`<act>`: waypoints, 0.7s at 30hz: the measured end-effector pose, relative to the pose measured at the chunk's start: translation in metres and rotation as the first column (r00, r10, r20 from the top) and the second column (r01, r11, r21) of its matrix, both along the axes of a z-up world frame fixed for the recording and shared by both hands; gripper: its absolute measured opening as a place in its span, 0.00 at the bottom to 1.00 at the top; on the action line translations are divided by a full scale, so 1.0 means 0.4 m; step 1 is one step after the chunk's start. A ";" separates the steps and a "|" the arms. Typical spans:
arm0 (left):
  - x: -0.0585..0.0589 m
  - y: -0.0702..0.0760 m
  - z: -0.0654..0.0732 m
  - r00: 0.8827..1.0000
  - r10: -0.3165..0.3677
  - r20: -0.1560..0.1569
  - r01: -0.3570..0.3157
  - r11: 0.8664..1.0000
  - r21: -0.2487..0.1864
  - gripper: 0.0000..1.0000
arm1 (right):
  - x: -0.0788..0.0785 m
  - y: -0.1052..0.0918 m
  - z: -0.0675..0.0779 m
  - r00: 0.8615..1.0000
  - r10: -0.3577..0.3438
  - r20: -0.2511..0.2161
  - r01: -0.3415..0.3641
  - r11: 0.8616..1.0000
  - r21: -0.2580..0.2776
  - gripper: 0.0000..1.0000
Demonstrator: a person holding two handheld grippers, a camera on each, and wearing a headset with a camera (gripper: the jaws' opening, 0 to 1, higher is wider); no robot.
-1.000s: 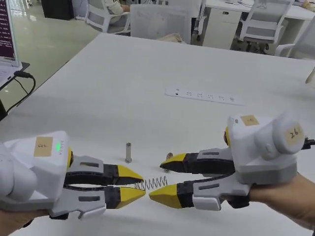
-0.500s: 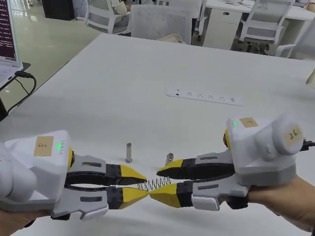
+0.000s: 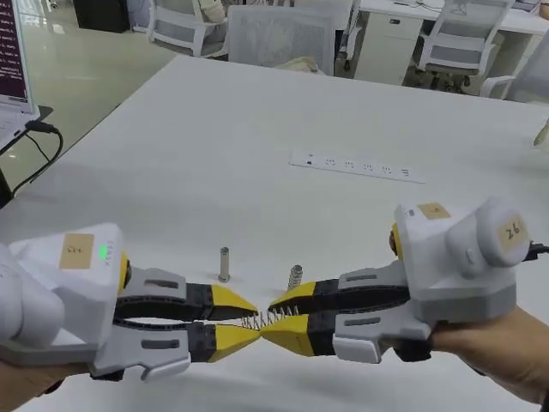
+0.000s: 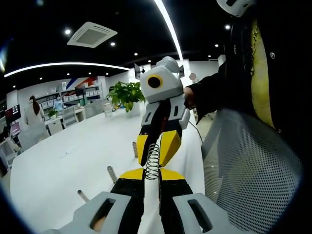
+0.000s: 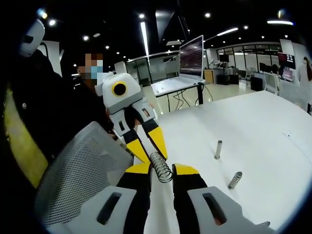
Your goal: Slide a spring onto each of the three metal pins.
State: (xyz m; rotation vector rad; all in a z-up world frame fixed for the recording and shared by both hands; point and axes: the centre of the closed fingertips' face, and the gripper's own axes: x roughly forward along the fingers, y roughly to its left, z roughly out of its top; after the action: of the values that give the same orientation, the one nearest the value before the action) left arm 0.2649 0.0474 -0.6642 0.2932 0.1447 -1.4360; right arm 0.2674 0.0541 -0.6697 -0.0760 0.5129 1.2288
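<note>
Head view: left hand-held gripper (image 3: 250, 324) is pinching one end of the spring (image 3: 260, 320), right hand-held gripper (image 3: 269, 319) is clamping the other. Beyond the tips: bare pin (image 3: 224, 264), sprung pin (image 3: 295, 276), so we're judging one done. Left gripper view: third pin (image 4: 135, 148) beside the right jaws, state unclear. Right gripper view: spring is lying between its jaws.

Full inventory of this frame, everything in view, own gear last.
table: 1, white
spring: 1, silver, loose, above table's near edge
bare pin: 1, silver, upright on table
pin with spring: 1, silver, right of bare pin
power strip: 1, white, mid-table
laptop: 1, open, far left
cable: 1, black, by laptop
chairs: several, white/grey, beyond table
left gripper: 1, white, yellow-tipped jaws shut on spring
right gripper: 1, same, jaws around spring's other end, grip unclear
right hand: 1, holding right gripper
</note>
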 end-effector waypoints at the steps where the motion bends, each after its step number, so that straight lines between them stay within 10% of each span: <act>1: 0.000 0.000 0.000 1.000 0.000 0.000 0.000 1.000 0.000 0.02 | 0.000 0.000 0.000 1.000 0.001 -0.002 -0.001 1.000 -0.001 0.14; 13: -0.001 0.000 -0.010 1.000 -0.003 0.000 0.003 1.000 0.011 0.02 | -0.014 0.004 0.001 0.999 0.017 -0.036 -0.018 1.000 -0.014 0.09; 21: -0.004 -0.010 -0.008 1.000 -0.012 0.001 0.012 1.000 0.005 0.02 | -0.020 0.000 0.004 0.997 0.064 -0.032 -0.067 0.991 -0.116 0.08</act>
State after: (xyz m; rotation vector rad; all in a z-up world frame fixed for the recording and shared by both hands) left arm 0.2634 0.0433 -0.6675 0.2995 0.1465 -1.4472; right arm 0.2594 0.0542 -0.6682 -0.1761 0.6113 1.2647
